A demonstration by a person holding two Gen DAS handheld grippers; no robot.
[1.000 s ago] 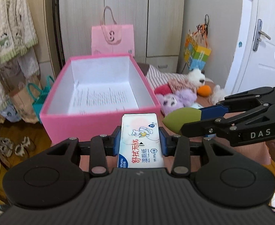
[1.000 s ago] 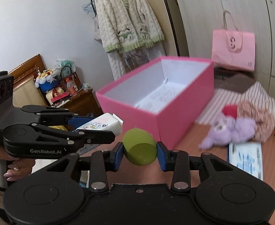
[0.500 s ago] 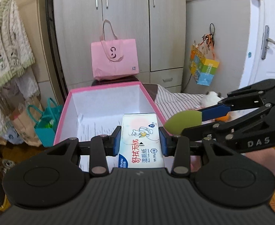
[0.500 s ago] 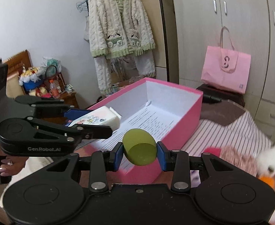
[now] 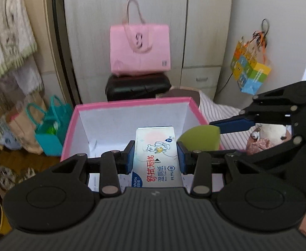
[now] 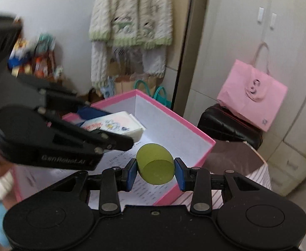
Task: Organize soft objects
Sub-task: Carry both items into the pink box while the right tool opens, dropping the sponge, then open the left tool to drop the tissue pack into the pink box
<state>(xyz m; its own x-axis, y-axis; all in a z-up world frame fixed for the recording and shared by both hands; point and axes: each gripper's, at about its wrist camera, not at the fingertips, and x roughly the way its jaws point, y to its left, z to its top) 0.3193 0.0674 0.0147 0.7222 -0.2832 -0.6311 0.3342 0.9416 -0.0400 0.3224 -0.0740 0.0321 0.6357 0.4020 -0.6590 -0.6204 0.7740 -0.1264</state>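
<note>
My left gripper (image 5: 156,156) is shut on a white pack of wet wipes (image 5: 158,161) with red print, held over the open pink box (image 5: 132,102). My right gripper (image 6: 155,172) is shut on a green egg-shaped sponge (image 6: 155,170), also above the box (image 6: 173,115), near its right wall. In the left wrist view the sponge (image 5: 201,139) and the right gripper (image 5: 232,123) come in from the right. In the right wrist view the wipes (image 6: 119,125) and the left gripper (image 6: 73,138) enter from the left. The box floor is white with printed text.
A pink paper bag (image 5: 139,48) sits on a black case (image 5: 137,86) against the wardrobe behind the box. Teal bags (image 5: 50,129) stand left of it. A white plush toy (image 5: 272,131) lies on striped bedding (image 5: 221,108) at the right. A knitted cardigan (image 6: 130,12) hangs on the wall.
Both grippers have travelled forward, from in front of the pink box to above its inside, each still holding its object. The box now fills the near view.
</note>
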